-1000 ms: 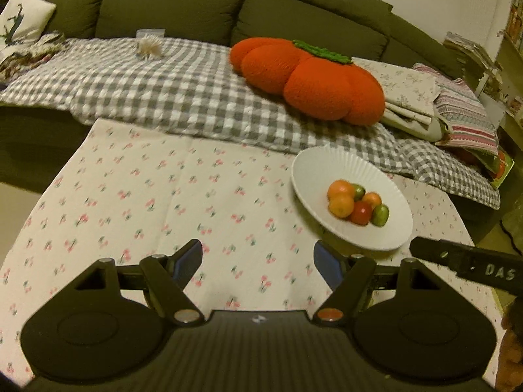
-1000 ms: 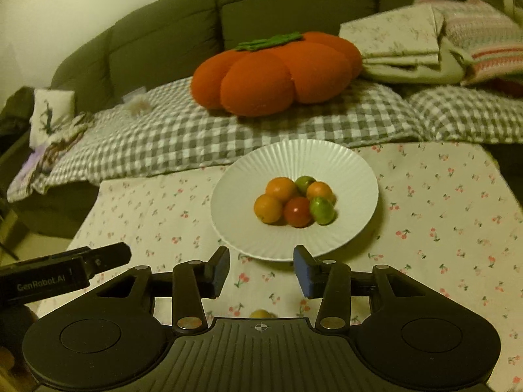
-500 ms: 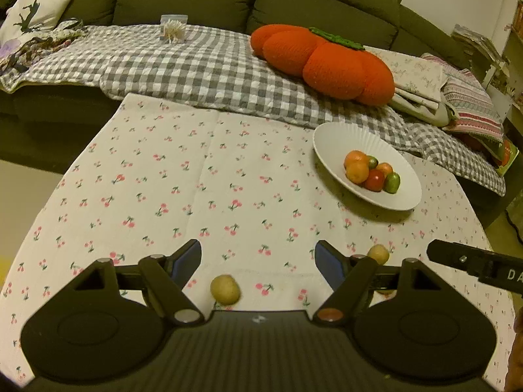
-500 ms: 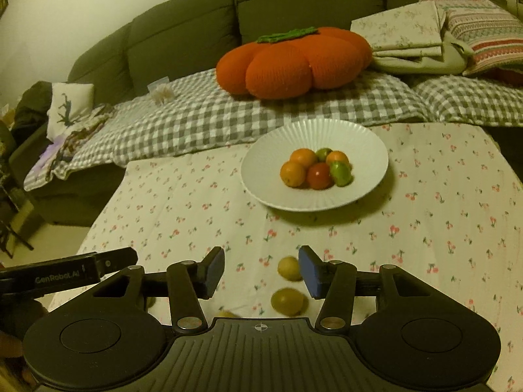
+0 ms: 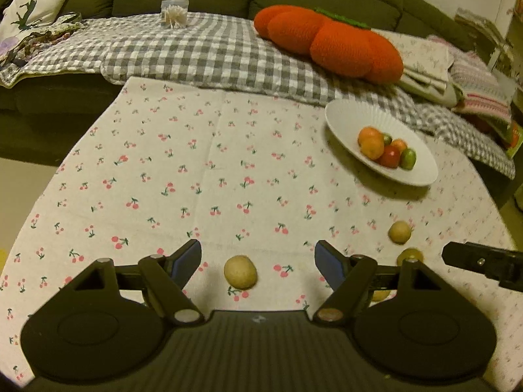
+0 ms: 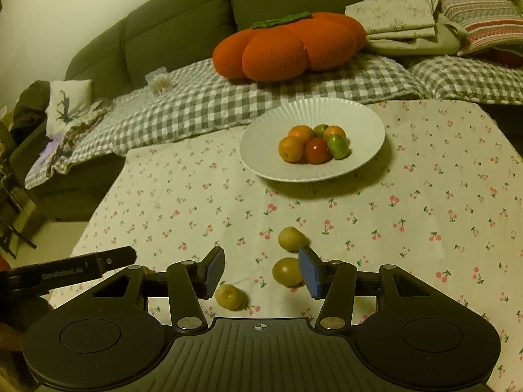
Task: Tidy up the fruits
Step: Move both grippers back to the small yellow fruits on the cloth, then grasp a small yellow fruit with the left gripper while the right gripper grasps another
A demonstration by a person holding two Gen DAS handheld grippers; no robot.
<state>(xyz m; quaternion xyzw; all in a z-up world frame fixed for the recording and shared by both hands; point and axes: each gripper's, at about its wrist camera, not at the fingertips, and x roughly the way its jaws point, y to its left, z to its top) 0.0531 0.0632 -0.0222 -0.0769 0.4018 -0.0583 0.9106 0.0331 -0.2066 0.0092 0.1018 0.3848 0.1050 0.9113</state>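
Fruit lies in 2 groups on the bench point(image 5: 228, 163), which is covered by a cherry-print cloth. A white ribbed plate point(image 6: 359, 124) stands toward the far side and holds 6 small fruits bunched together: 3 orange, 1 red, 2 green. Nearer the cameras, 3 yellowish fruits lie loose on the cloth, well apart from the plate.

The left gripper point(image 5: 258, 261) has its blue-padded fingers standing wide apart and closing slightly; 1 loose fruit, the pale yellow fruit point(image 5: 240, 271), lies on the cloth between them, touched by neither pad. The right gripper point(image 6: 261, 269) has its fingers parted less widely and grips nothing. In its view the middle yellow fruit point(image 6: 287, 271) sits just beside the inner face of its right-hand finger; whether they touch I cannot tell. The far yellow fruit point(image 6: 292, 239) lies just beyond that fingertip, and the pale yellow fruit shows near the left-hand finger.

Behind the bench a checked blanket point(image 5: 196, 52) covers a dark green sofa point(image 6: 183, 26), with an orange pumpkin cushion point(image 6: 287, 47) on it.
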